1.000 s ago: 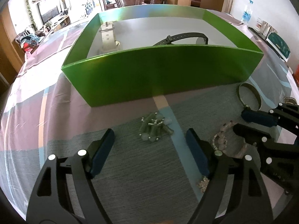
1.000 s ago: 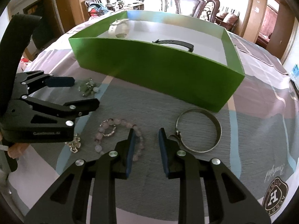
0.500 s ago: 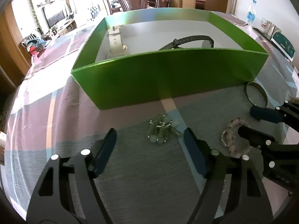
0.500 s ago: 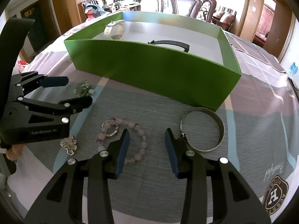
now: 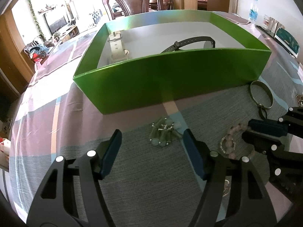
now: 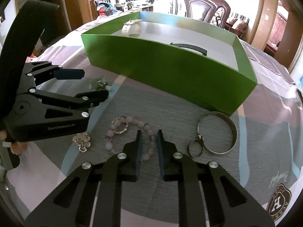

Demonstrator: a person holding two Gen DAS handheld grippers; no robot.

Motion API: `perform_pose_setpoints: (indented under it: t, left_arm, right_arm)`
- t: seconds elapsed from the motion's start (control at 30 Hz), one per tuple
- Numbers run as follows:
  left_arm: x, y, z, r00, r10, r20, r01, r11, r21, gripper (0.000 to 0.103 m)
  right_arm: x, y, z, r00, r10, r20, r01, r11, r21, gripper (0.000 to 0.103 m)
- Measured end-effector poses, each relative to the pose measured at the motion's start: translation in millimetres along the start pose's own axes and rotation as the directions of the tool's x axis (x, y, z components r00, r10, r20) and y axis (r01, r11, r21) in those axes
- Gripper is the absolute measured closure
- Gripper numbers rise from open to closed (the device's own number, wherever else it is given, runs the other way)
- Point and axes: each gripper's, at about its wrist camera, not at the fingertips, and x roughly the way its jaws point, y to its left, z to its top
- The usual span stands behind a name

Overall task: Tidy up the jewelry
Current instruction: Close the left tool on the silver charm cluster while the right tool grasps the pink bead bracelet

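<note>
A green box (image 5: 170, 83) with a white floor stands on the table and holds a white watch (image 5: 117, 47) and a dark watch (image 5: 189, 42). My left gripper (image 5: 151, 138) is open, just short of a green bead bracelet (image 5: 164, 131) that lies on the cloth ahead. My right gripper (image 6: 148, 138) has its jaws a narrow gap apart around one side of the pink bead bracelet (image 6: 128, 130); I cannot tell whether they touch it. A metal bangle (image 6: 217, 132) with a small ring lies to its right. A small silver brooch (image 6: 82, 141) lies to its left.
The table carries a striped cloth (image 5: 47, 113) with a crest logo (image 6: 278, 206) at the near right. The left gripper body (image 6: 47, 113) fills the left of the right wrist view. A carved chair (image 5: 134, 1) stands behind the box. A water bottle (image 5: 252, 7) stands far right.
My right gripper opened wider half a second ago and has now narrowed around the pink bracelet's side. My left gripper stays open, with the green bracelet still just ahead of it.
</note>
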Motion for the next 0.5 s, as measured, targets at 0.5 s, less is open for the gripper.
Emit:
perform_pose_setpoints:
  t: [0.5]
  left_arm:
    - [1.6,-0.7,1.9,1.000,0.013,0.002,-0.013,1.000,0.002,0.034]
  right_arm:
    - [0.7,-2.2,1.6,1.000,0.004,-0.006,-0.004,1.000,0.023,0.083]
